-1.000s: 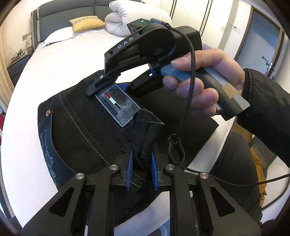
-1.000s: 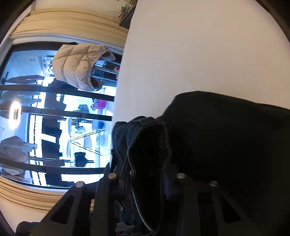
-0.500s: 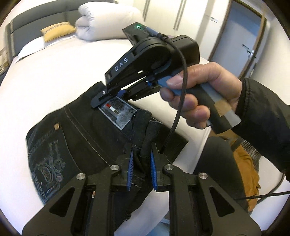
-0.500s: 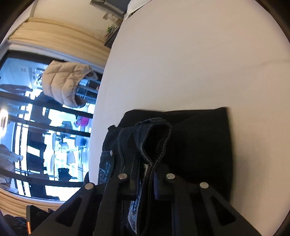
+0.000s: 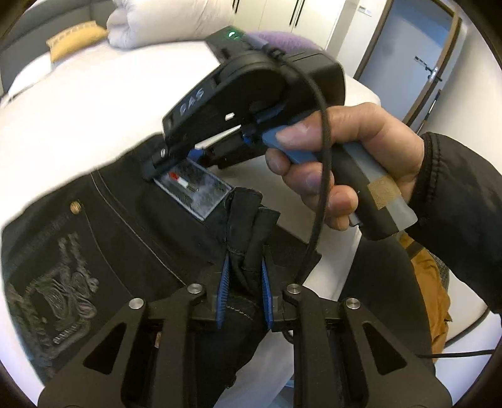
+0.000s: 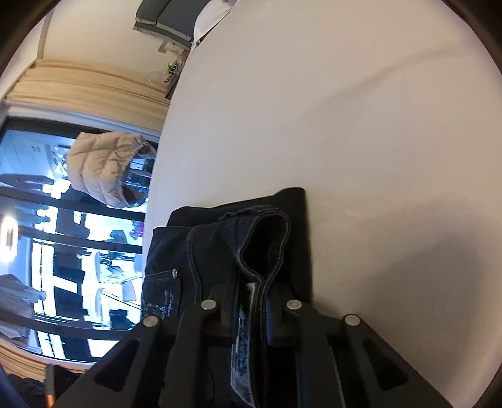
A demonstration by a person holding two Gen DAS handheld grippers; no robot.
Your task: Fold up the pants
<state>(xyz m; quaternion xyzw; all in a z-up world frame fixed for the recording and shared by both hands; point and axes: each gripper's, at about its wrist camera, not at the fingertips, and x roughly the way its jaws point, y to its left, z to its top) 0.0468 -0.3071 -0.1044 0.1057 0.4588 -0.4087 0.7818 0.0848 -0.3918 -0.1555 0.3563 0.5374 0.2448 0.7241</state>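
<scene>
Dark denim pants (image 5: 103, 238) lie folded on the white bed (image 5: 94, 103), back pocket embroidery and a waistband label patch (image 5: 194, 191) facing up. My left gripper (image 5: 243, 282) is shut on a bunched fold of the waistband. My right gripper (image 5: 175, 160), held in a hand, pinches the waistband just beyond the label patch. In the right wrist view the right gripper (image 6: 252, 301) is shut on the pants' waistband (image 6: 266, 238), with the folded pants (image 6: 298, 226) beneath on the white sheet.
A rolled white duvet (image 5: 163, 22) and a yellow pillow (image 5: 75, 37) lie at the bed's head. A door (image 5: 417, 56) stands at the right. A beige quilted jacket (image 6: 103, 169) hangs by the window. The bed edge runs close to my left gripper.
Both grippers have lifted and shifted with the waistband held. The left view has moved in closer on the pants, and more of the bed shows in the right view.
</scene>
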